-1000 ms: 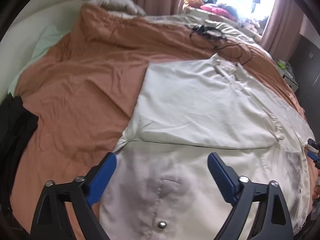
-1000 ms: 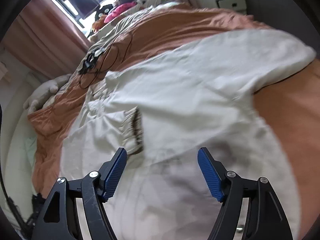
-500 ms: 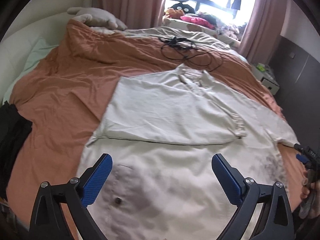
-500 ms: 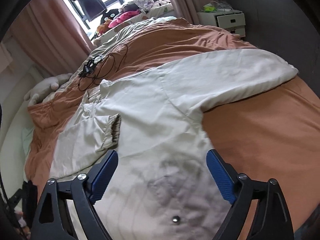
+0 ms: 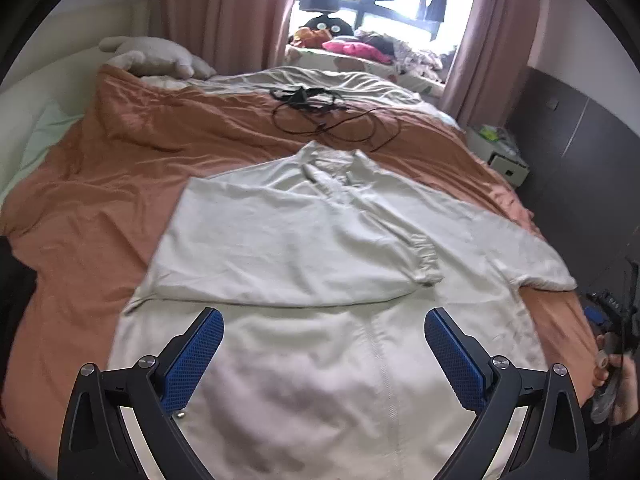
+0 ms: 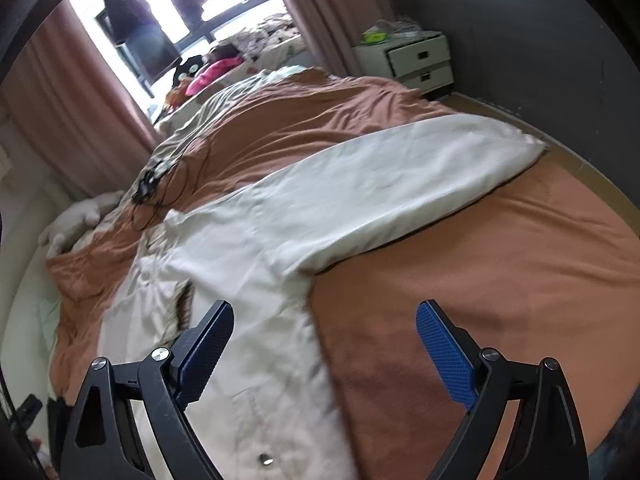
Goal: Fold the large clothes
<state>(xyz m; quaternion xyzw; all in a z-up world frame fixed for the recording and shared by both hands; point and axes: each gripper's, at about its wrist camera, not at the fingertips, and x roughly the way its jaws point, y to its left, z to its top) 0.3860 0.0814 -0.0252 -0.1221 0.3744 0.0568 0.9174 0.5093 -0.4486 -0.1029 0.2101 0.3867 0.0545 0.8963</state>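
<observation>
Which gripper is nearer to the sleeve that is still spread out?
Right. The right gripper hovers open just below the spread sleeve; the left gripper hovers open over the jacket's hem, farther away.

The big shirt (image 5: 304, 240) in the middle of the frame is creamy white. It lies on a bed cover (image 5: 112, 184) that is orange-brown. The curtains (image 5: 224, 12) at the top are dusty pink. A black cable (image 5: 332, 120) curls above the shirt. The left gripper (image 5: 320, 344) and the right gripper (image 6: 324, 340) are black, with blue dotted pads (image 5: 192, 360).
</observation>
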